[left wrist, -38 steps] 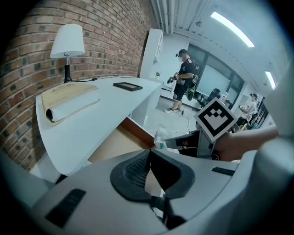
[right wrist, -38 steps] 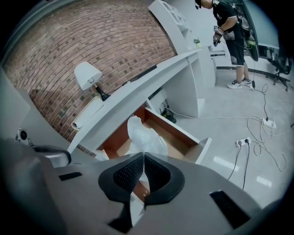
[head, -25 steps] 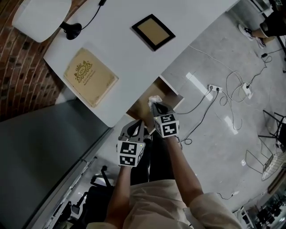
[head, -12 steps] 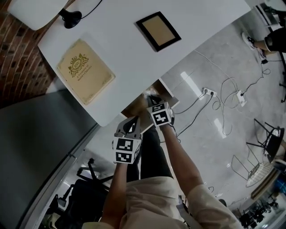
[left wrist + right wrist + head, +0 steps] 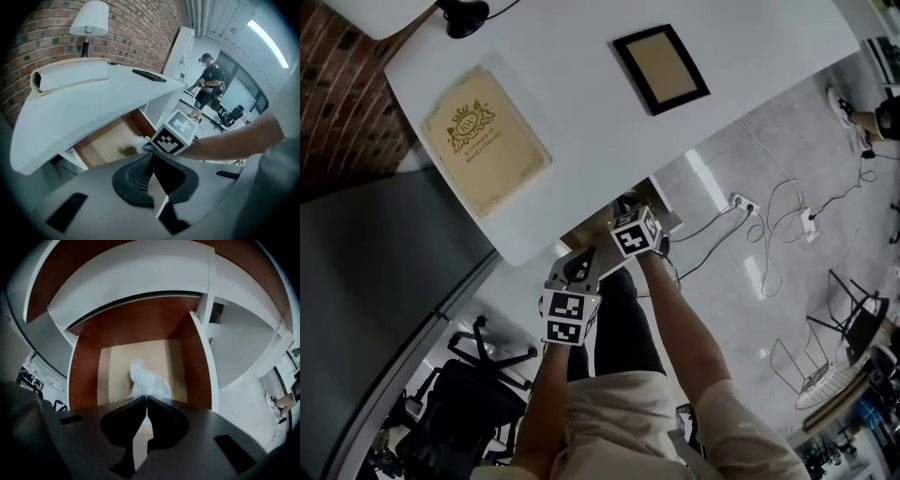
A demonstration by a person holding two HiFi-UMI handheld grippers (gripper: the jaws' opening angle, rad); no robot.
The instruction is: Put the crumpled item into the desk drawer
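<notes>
The crumpled item is a white paper wad (image 5: 146, 378). My right gripper (image 5: 146, 399) is shut on its near end and holds it over the open desk drawer (image 5: 117, 363), which has a light brown bottom and red-brown walls. In the left gripper view the wad (image 5: 140, 142) pokes out beyond the right gripper's marker cube (image 5: 178, 133), above the drawer (image 5: 108, 143). In the head view the right gripper (image 5: 630, 217) reaches under the white desk's (image 5: 581, 131) edge and the wad is hidden. My left gripper (image 5: 579, 266) hangs shut and holds nothing, just short of the drawer.
On the desk lie a cream book (image 5: 485, 141), a black picture frame (image 5: 661, 68) and a lamp base (image 5: 464, 14). An office chair (image 5: 469, 412) stands at lower left. Cables and a power strip (image 5: 742, 200) lie on the floor at right. A person (image 5: 208, 84) stands far back.
My right gripper has moved forward with the wad, further in under the desk edge, so the wad no longer shows in the head view. The left gripper has barely moved.
</notes>
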